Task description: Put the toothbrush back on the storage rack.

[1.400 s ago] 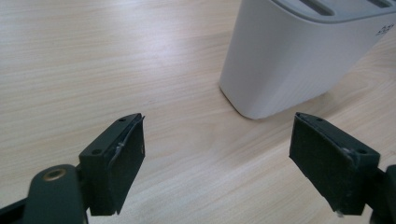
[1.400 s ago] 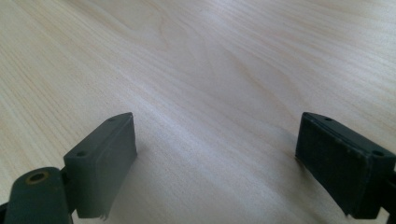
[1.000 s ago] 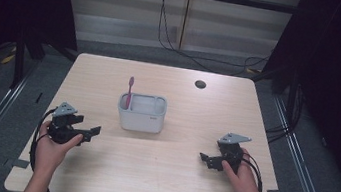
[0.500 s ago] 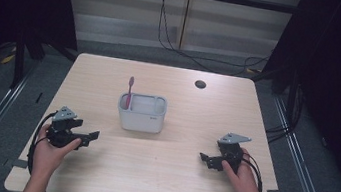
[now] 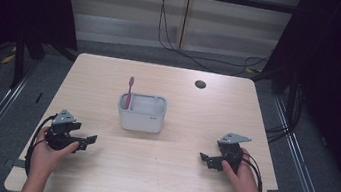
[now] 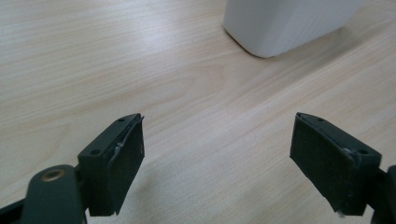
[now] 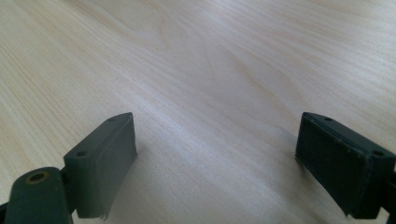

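While both grippers rest low on the worktop (image 5: 177, 178), fingers apart and empty, the left gripper (image 5: 90, 140) and right gripper (image 5: 203, 158) flank the white holder (image 5: 141, 114), a pink toothbrush (image 5: 129, 90) upright in it.

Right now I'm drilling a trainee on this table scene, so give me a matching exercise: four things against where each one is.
Things:
1. toothbrush
2. white holder
3. left gripper
4. right gripper

Places:
A. table's middle
B. near right, jaws open
C. standing in the holder's left compartment
D. near left, jaws open

Pairs: 1-C, 2-A, 3-D, 4-B
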